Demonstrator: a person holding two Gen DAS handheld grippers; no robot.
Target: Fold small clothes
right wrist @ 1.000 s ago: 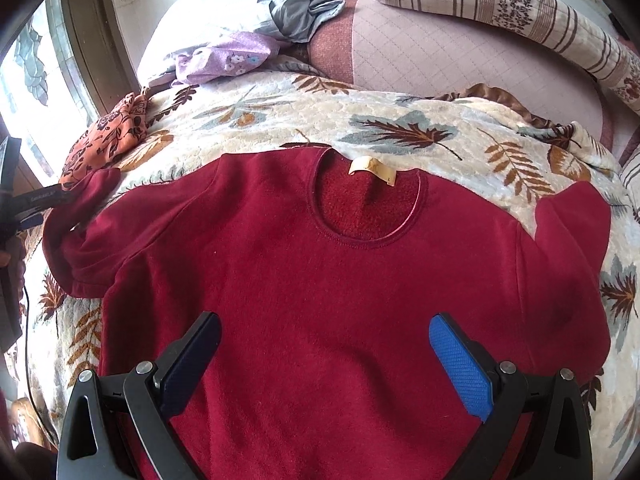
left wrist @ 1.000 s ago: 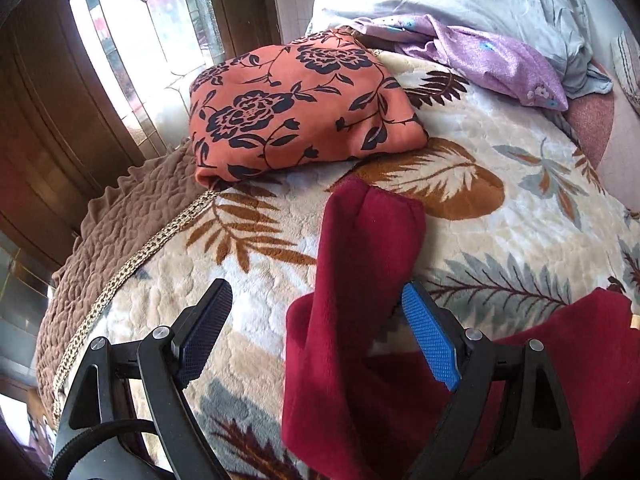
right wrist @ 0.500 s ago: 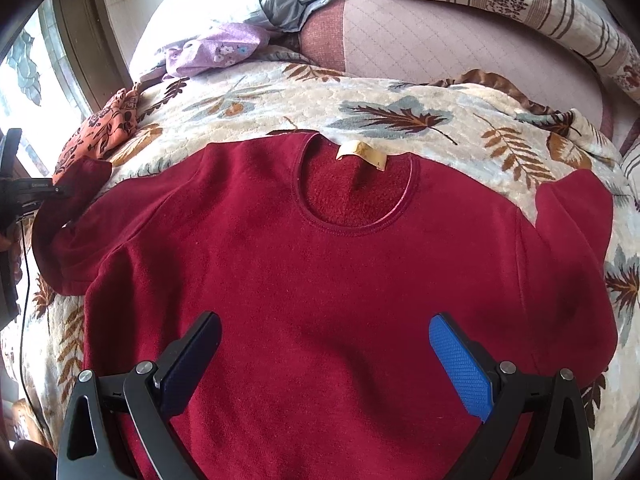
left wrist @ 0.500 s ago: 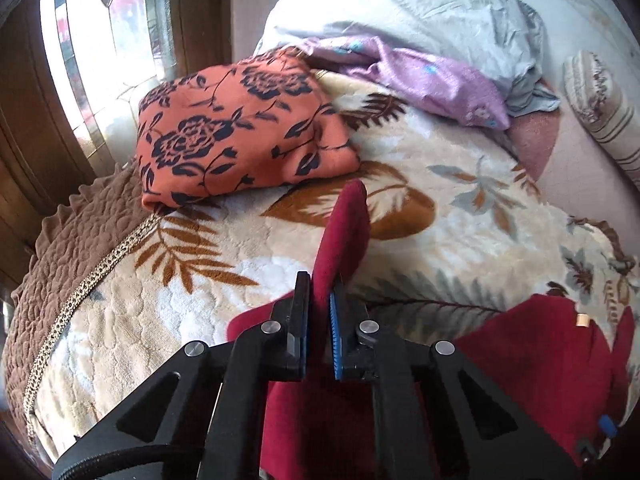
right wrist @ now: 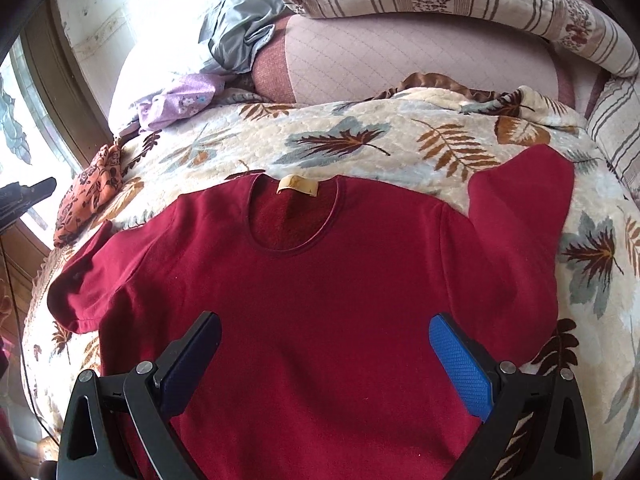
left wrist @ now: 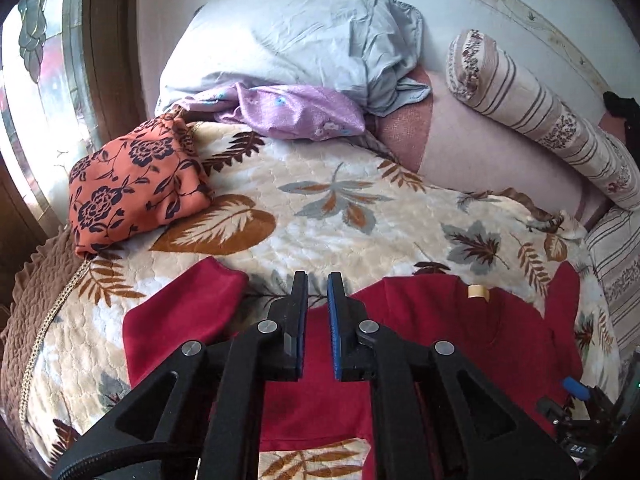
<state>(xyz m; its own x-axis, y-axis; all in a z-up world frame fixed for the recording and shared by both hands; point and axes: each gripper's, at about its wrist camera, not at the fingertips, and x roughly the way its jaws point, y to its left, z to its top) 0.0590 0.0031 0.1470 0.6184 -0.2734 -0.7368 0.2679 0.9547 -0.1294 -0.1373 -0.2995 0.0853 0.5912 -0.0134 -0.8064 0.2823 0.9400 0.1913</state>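
A dark red short-sleeved shirt (right wrist: 320, 280) lies flat and face up on the leaf-patterned blanket (right wrist: 360, 140), collar with a tan label (right wrist: 298, 185) at the far side. Its left sleeve (left wrist: 180, 320) lies spread on the blanket. My left gripper (left wrist: 318, 292) hovers above the shirt's left shoulder, jaws a narrow gap apart and holding nothing. My right gripper (right wrist: 324, 344) is wide open above the shirt's lower body, empty.
A folded orange floral cloth (left wrist: 132, 180) lies at the blanket's far left by the window. A purple garment (left wrist: 292, 112) and a grey-blue pillow (left wrist: 288, 44) lie at the back. A striped bolster (left wrist: 548, 120) runs along the back right.
My left gripper was shut on the left sleeve half a second ago; now it has let go and lifted back, and the sleeve lies flat. The right gripper stayed open and has barely moved.
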